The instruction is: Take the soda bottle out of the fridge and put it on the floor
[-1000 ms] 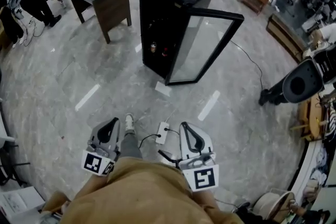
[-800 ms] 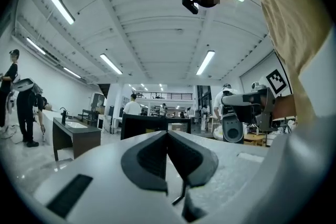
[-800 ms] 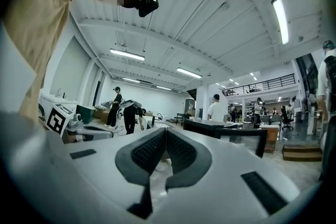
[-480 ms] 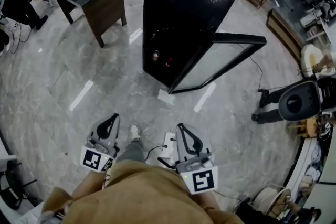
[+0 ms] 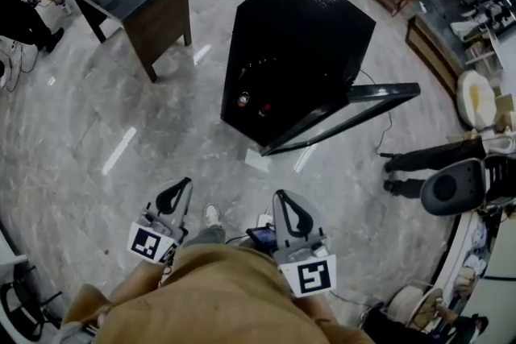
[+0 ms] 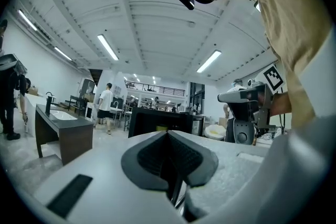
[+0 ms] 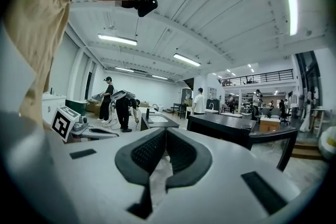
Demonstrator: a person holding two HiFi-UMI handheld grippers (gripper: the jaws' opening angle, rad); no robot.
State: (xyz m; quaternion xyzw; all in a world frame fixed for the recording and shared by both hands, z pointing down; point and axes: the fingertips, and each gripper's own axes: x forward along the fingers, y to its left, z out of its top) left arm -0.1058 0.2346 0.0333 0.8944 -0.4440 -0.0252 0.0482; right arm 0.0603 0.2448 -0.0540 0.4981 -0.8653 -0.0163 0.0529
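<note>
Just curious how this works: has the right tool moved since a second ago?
Yes. The right tool has come closer to the open black fridge: in the head view the strip of floor between them has shrunk.

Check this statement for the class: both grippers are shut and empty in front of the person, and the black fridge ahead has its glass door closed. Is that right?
One detail is wrong. The fridge has its glass door open, swung out to the side, as the head view shows. The rest holds: the left gripper and the right gripper are both shut and empty.
</note>
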